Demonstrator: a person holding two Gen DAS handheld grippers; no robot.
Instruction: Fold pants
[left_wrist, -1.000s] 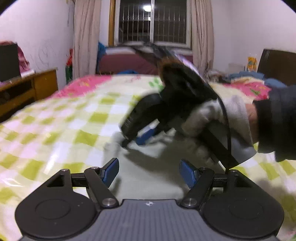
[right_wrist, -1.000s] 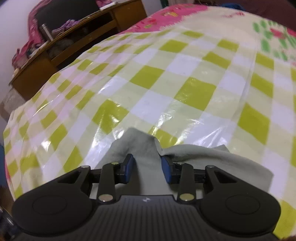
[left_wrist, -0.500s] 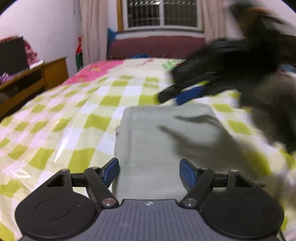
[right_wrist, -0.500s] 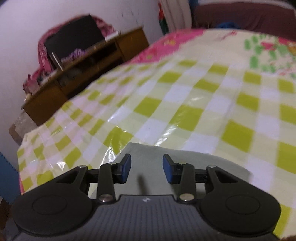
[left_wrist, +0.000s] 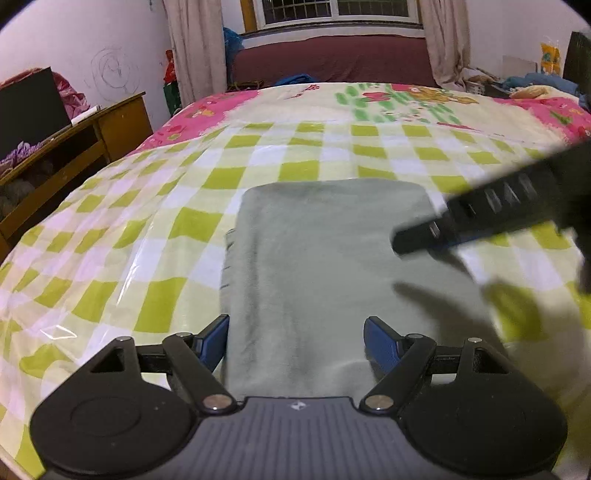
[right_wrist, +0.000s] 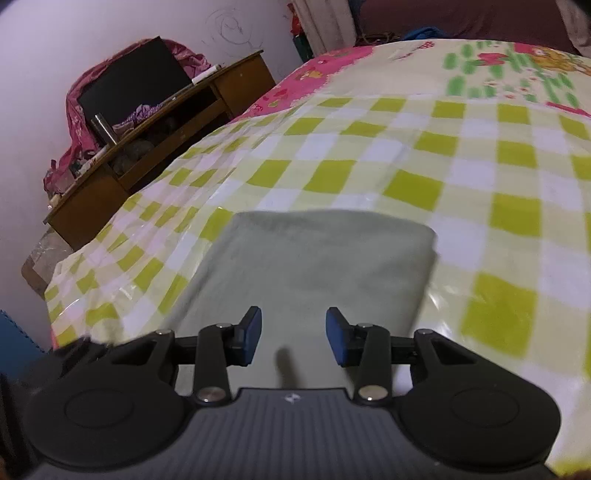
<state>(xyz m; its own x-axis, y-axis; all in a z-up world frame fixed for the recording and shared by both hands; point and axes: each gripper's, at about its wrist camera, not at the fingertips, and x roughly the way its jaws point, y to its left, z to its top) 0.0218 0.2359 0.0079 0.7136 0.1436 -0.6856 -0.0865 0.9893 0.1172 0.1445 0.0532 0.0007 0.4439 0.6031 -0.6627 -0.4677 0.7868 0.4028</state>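
Observation:
The grey-green pants (left_wrist: 317, 258) lie folded into a neat rectangle on the green-and-white checked bed cover (left_wrist: 147, 229). They also show in the right wrist view (right_wrist: 310, 269). My left gripper (left_wrist: 295, 341) is open and empty, its blue pads either side of the pants' near end, above the cloth. My right gripper (right_wrist: 293, 341) is open and empty above the near part of the pants. In the left wrist view the right gripper (left_wrist: 424, 240) reaches in from the right, blurred, over the pants' right edge.
A wooden desk (left_wrist: 74, 147) with a dark screen (right_wrist: 133, 85) stands at the bed's left side. A maroon couch (left_wrist: 332, 59) and a window with curtains are at the far end. Clutter lies at the far right (left_wrist: 532, 81).
My right gripper let go of the pants' folded end, opened wider and pulled back to the right. The pants now lie flat in a folded rectangle. My left gripper rose slightly.

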